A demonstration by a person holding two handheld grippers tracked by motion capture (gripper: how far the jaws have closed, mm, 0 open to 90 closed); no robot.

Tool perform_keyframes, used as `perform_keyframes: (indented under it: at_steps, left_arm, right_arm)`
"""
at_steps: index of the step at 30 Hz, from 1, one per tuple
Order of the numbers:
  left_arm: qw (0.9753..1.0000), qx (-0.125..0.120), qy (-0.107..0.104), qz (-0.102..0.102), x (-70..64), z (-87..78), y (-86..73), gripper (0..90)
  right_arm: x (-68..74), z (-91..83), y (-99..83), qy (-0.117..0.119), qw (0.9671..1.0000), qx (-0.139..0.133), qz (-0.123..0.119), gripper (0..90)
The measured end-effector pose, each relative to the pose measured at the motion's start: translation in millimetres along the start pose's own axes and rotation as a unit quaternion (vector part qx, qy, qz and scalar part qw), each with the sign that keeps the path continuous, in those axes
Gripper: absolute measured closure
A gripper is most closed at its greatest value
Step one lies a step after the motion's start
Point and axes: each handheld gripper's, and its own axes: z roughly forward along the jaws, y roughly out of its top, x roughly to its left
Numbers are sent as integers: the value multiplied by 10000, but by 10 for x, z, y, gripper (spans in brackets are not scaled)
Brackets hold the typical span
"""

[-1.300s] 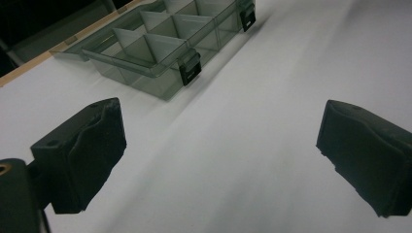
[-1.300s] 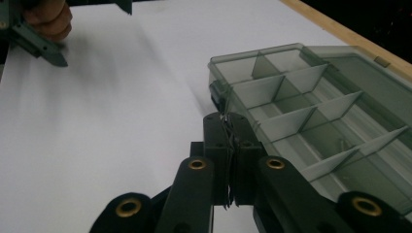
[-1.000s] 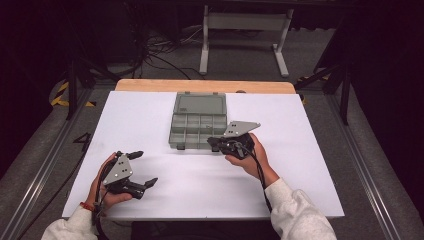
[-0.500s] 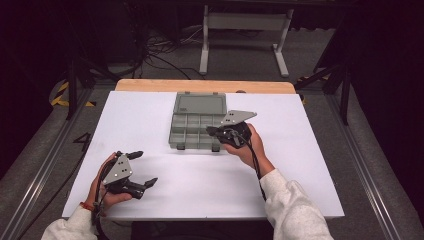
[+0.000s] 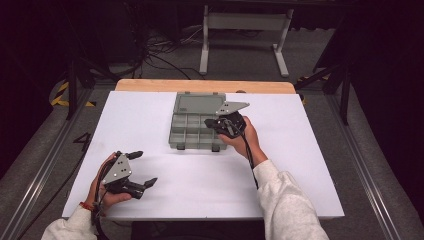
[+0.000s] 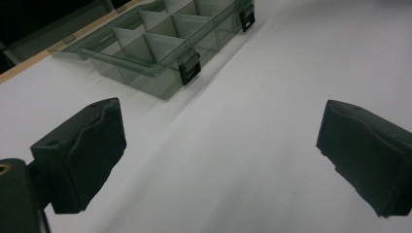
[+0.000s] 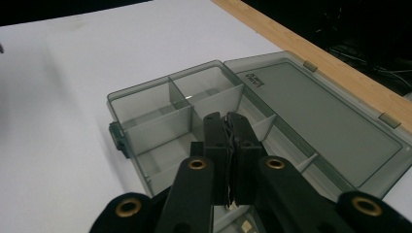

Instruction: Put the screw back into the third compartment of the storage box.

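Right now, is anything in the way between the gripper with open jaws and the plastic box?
No. Only bare white table lies between the left gripper and the box. The right gripper, jaws shut, is over the box's far side.

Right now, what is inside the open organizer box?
The compartments of the organizer box that show look empty. The right gripper, jaws shut, hangs over it and covers the cells beneath.

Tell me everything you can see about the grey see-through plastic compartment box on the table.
The grey translucent plastic compartment box lies open on the white table, near its far middle. Its flat lid is folded back flat toward the wooden edge, joined by hinges. Thin dividers split the tray into several compartments; those in clear sight look empty. Two dark latches sit on the near wall. The right gripper, jaws shut, hangs over the tray's right side; contact is unclear.
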Motion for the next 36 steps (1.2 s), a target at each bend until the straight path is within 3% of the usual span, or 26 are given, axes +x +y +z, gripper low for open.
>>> perform_keyframes:
  at_steps: [11,36]
  left_arm:
    - [10000,-27,-18,9,10,-4,-1,45]
    - [10000,-76,-15,-22,4,-15,-5,45]
  right_arm:
    - [-144,218,50,-192,9995,224,133,885]
    - [-232,416,23,-297,9978,525,263,884]
